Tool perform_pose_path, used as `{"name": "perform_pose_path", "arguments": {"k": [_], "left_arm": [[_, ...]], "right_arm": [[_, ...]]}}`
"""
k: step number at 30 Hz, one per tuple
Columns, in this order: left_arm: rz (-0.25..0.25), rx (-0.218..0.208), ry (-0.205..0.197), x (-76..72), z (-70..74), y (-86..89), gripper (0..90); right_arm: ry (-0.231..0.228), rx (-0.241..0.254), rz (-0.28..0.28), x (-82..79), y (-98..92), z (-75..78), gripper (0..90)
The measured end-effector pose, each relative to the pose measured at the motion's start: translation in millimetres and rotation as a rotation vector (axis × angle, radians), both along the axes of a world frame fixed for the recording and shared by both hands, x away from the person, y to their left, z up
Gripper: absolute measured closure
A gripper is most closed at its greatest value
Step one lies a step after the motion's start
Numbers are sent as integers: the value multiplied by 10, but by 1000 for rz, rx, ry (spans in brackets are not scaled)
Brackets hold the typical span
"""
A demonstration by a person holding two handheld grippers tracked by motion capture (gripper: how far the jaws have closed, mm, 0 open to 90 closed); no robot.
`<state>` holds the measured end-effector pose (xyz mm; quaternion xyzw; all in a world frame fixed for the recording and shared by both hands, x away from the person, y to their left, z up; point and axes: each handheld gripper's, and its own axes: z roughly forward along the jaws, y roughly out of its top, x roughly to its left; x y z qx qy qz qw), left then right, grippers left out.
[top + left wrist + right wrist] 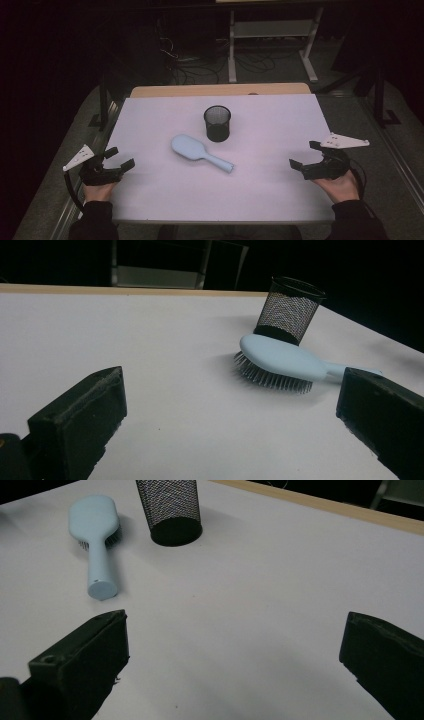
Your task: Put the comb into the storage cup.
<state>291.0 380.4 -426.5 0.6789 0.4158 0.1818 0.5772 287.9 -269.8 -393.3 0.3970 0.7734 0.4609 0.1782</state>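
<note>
While both grippers gape empty, bristles under the hairbrush (280, 362) face down — left gripper view, mesh cup (217, 123) beside.

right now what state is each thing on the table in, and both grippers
hairbrush: lying flat, bristles down, handle toward the right gripper, untouched
mesh pen cup: upright, looks empty, standing just behind the brush head
left gripper: jaws open, holding nothing, at the table's left edge
right gripper: jaws open, holding nothing, at the table's right edge
</note>
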Motion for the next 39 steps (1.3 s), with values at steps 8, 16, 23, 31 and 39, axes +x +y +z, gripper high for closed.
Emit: {"name": "perform_pose_path", "arguments": {"k": [8,16,23,31,39], "left_arm": [[3,-5,-4,-4,2,3,0],[2,-3,-3,-1,2,9,0],[1,-4,-4,-1,2,10,0],[2,-2,-3,0,1,13,0],[1,-2,1,4,-4,12,0]], "right_arm": [[-12,-20,27,43,73,160,0],[-15,-36,52,83,151,270,0],[-9,-59,75,122,218,329,0],[-12,-73,87,148,262,387,0],[-7,-91,107,202,319,444,0]]}}
